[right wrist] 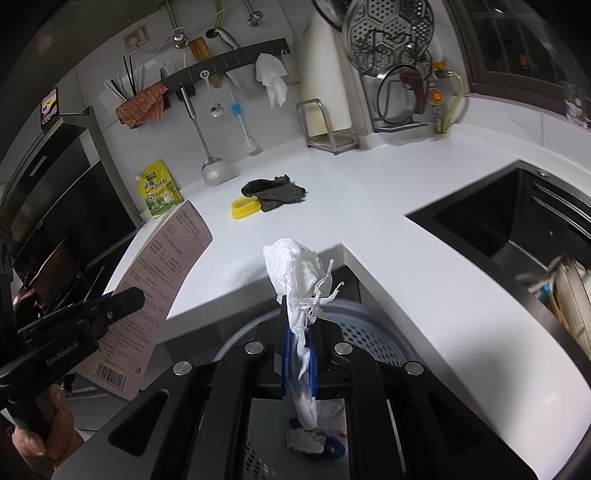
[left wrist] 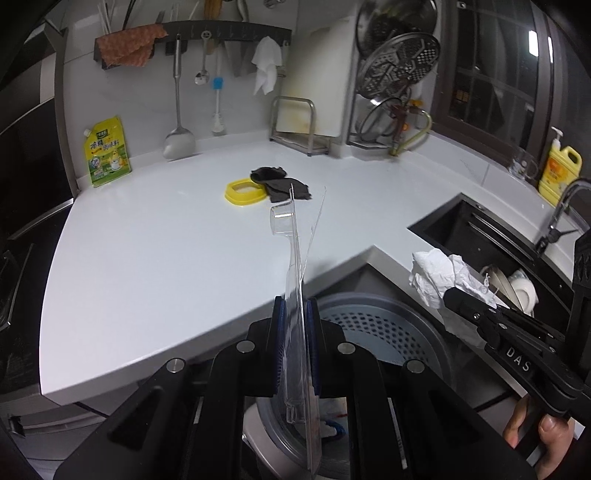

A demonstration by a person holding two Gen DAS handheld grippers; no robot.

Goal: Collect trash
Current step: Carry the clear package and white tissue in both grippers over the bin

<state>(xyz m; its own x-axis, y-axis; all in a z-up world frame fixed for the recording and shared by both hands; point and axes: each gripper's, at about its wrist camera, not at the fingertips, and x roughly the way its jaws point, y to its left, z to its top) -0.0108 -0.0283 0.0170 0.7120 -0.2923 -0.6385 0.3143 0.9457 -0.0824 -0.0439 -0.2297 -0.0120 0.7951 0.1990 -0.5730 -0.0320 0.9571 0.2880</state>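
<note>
A clear plastic blister pack [left wrist: 295, 280] with a printed backing card [right wrist: 162, 280] stood upright between the blue pads of the left gripper [left wrist: 294, 332], whose jaws were clamped narrowly on it. In the right wrist view the card's text and barcode faced the camera. A crumpled white plastic bag [right wrist: 295, 273] was pinched in the right gripper [right wrist: 298, 354], its jaws nearly closed around the bag's twisted neck, with the loose bulk rising above the fingertips.

Both grippers hovered over a round grey perforated bin [left wrist: 373, 325] that sat on the floor in the inner corner of the L-shaped counter. A little white and blue rubbish [right wrist: 314, 441] already lay in the bin's bottom. A hand [left wrist: 532, 432] gripped the right tool's handle at the lower right of the left wrist view.

Farther back on the white countertop [left wrist: 155, 258], well apart from the grippers, a yellow ring-shaped lid [left wrist: 243, 192] touched a dark crumpled cloth [left wrist: 280, 182]. A yellow-green pouch [left wrist: 107, 151] leaned against the back wall. Utensils hung from a wall rail [left wrist: 229, 31] above. A dark sink [right wrist: 517, 229] with dishes lay to the right, and a yellow soap bottle [left wrist: 559, 170] stood near it.
</note>
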